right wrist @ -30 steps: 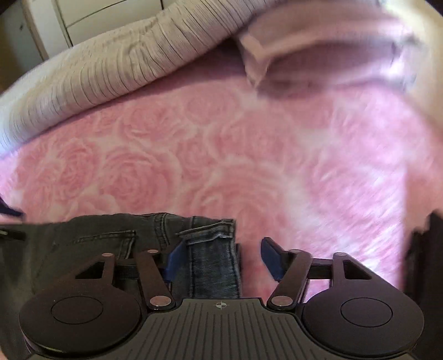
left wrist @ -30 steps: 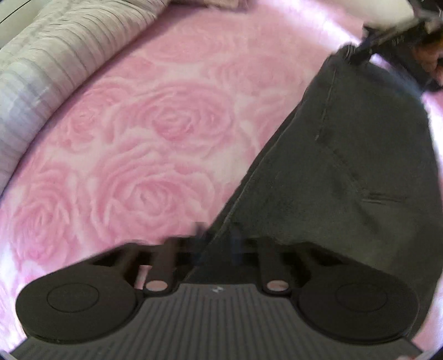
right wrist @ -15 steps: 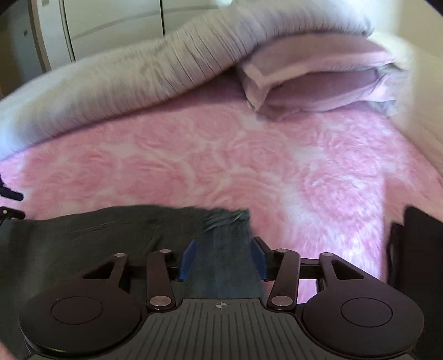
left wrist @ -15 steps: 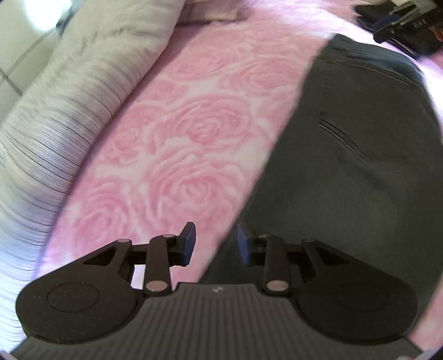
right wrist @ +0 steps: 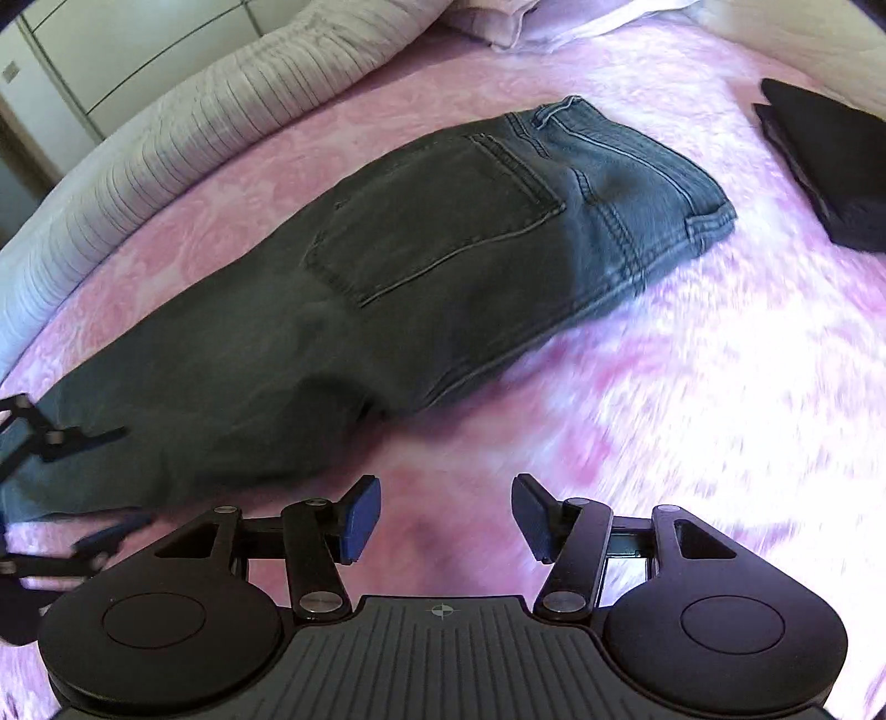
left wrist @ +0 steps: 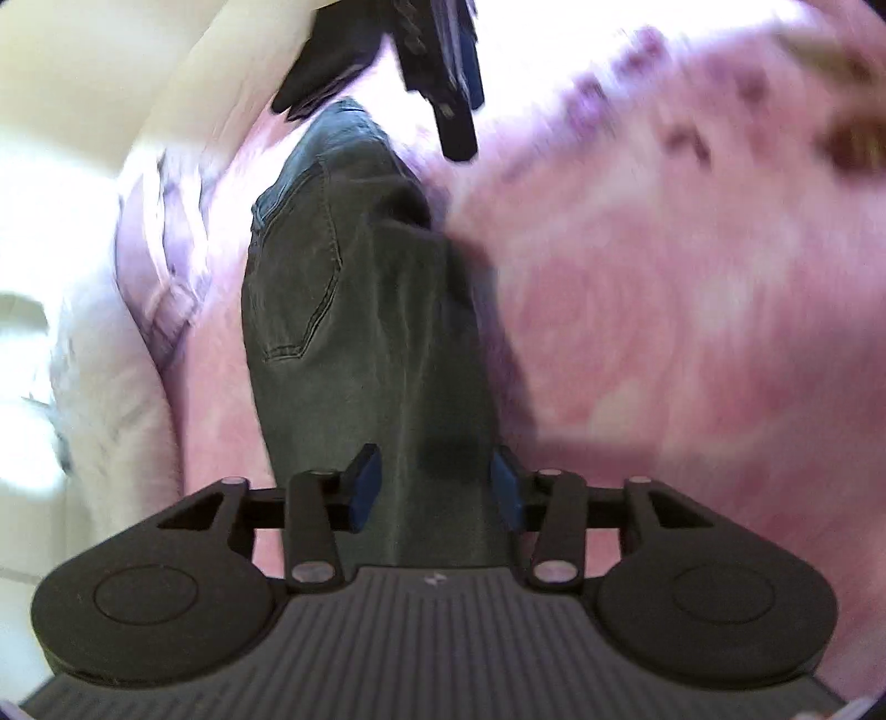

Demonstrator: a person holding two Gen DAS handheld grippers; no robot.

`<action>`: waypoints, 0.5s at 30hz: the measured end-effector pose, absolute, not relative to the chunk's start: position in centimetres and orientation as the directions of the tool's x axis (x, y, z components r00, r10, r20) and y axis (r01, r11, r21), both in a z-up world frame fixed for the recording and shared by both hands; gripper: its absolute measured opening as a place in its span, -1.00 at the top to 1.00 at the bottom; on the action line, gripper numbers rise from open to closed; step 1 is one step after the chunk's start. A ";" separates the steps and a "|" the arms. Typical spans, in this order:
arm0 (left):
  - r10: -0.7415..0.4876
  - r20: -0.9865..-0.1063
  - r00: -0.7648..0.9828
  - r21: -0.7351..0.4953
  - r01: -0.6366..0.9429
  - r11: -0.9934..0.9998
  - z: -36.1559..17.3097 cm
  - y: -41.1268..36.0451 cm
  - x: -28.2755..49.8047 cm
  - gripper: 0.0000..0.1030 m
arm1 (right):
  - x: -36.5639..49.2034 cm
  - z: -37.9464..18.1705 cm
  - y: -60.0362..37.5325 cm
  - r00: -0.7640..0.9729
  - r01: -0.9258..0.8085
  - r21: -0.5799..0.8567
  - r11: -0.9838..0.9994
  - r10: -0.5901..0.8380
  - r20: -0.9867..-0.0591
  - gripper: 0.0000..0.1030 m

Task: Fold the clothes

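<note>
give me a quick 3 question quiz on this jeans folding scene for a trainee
1. True or false: the right gripper is clamped on the jeans.
2. What lies between the left gripper fingers: A) jeans fabric B) a pillow C) nothing but blanket?
3. Fill in: the folded black garment lies on the pink ____ near the jeans' waistband.

Key
1. False; its jaws stand open over bare pink blanket, beside the jeans.
2. A; the fingers stand apart on either side of the fabric, not closed on it.
3. blanket

Jeans (right wrist: 421,266) flat on bed (right wrist: 692,387), waistband toward folded garment (right wrist: 825,160) at right; duvet (right wrist: 183,127) behind; pillows (right wrist: 498,16) at far end; left gripper (right wrist: 83,487) at leg end.
</note>
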State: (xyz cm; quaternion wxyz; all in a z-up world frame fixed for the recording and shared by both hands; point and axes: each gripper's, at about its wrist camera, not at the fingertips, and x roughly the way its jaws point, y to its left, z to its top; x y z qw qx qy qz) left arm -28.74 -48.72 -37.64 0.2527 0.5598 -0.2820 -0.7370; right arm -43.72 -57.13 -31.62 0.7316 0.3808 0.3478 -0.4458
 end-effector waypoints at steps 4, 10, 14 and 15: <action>-0.723 -0.637 -0.267 0.721 0.127 -0.682 -36.4 -50.2 -27.8 0.88 | -42.3 -32.1 -54.5 0.351 0.926 0.241 0.290 -0.429 -0.832 -0.10; -0.645 -0.682 -0.344 0.604 0.232 -0.763 -33.7 -51.5 -26.6 0.74 | -39.5 -33.6 -52.9 0.364 0.926 0.263 0.272 -0.454 -0.813 -0.28; -0.623 -0.696 -0.356 0.663 0.014 -0.749 -36.7 -48.6 -26.5 0.17 | -38.7 -34.2 -52.7 0.366 0.927 0.272 0.257 -0.467 -0.805 -0.29; -0.626 -0.696 -0.352 0.679 -0.039 -0.733 -37.6 -47.9 -26.5 0.20 | -39.0 -34.3 -52.6 0.361 0.929 0.270 0.251 -0.468 -0.806 -0.30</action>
